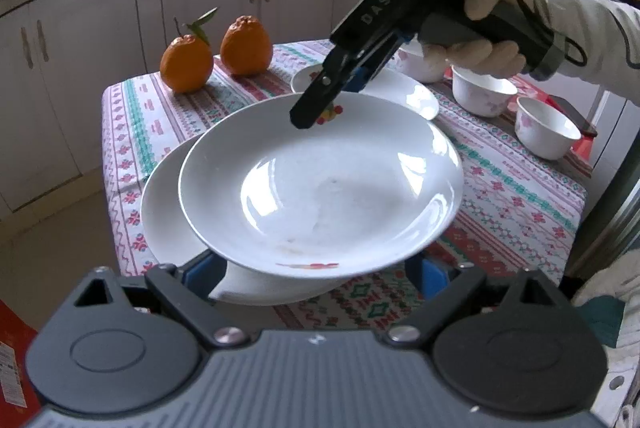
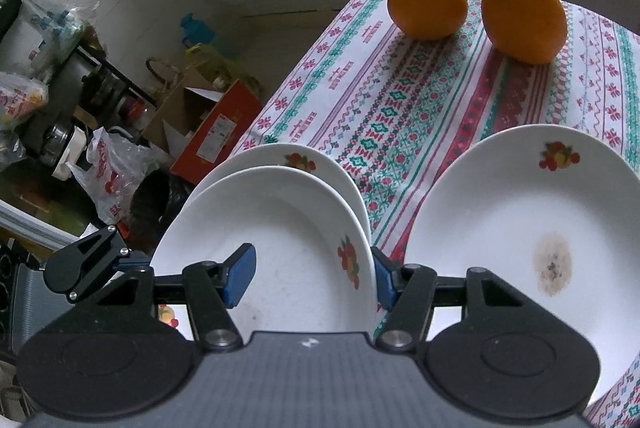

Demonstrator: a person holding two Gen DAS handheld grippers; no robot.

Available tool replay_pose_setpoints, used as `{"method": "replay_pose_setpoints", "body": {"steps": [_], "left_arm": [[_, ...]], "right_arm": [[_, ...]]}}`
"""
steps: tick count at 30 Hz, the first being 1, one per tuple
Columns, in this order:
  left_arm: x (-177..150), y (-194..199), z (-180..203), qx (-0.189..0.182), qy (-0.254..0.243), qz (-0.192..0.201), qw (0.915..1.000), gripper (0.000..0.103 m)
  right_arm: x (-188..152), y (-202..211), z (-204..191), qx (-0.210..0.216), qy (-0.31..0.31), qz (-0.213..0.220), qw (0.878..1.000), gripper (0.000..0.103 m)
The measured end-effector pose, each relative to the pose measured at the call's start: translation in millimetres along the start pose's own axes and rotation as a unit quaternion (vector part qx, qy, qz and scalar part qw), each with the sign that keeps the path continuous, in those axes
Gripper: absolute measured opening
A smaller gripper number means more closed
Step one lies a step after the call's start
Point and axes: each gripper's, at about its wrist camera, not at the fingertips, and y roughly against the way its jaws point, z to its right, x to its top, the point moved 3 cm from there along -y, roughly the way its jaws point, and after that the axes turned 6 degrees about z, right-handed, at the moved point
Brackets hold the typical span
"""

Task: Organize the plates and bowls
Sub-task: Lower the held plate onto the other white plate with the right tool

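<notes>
A glazed white ceramic plate with a fruit motif (image 1: 320,184) hangs above a second white plate (image 1: 168,204) at the near corner of a table draped in a patterned red-and-green cloth (image 1: 516,196). The right gripper (image 2: 312,278) pinches its rim; the left gripper (image 1: 316,274) stands spread beneath. Such china is likely slick, rigid, breakable (best held at the rim). Two oranges (image 1: 216,54) and kitchen cabinets sit behind.
</notes>
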Motion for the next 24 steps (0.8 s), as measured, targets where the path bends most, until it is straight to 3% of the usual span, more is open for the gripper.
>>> {"method": "replay_pose_setpoints", "body": {"steps": [24], "left_arm": [[0,-12,-12,-0.003,0.002,-0.015,0.9999,0.096]], "right_arm": [[-4,12,6,-0.006,-0.022,0.014,1.000,0.066]]}}
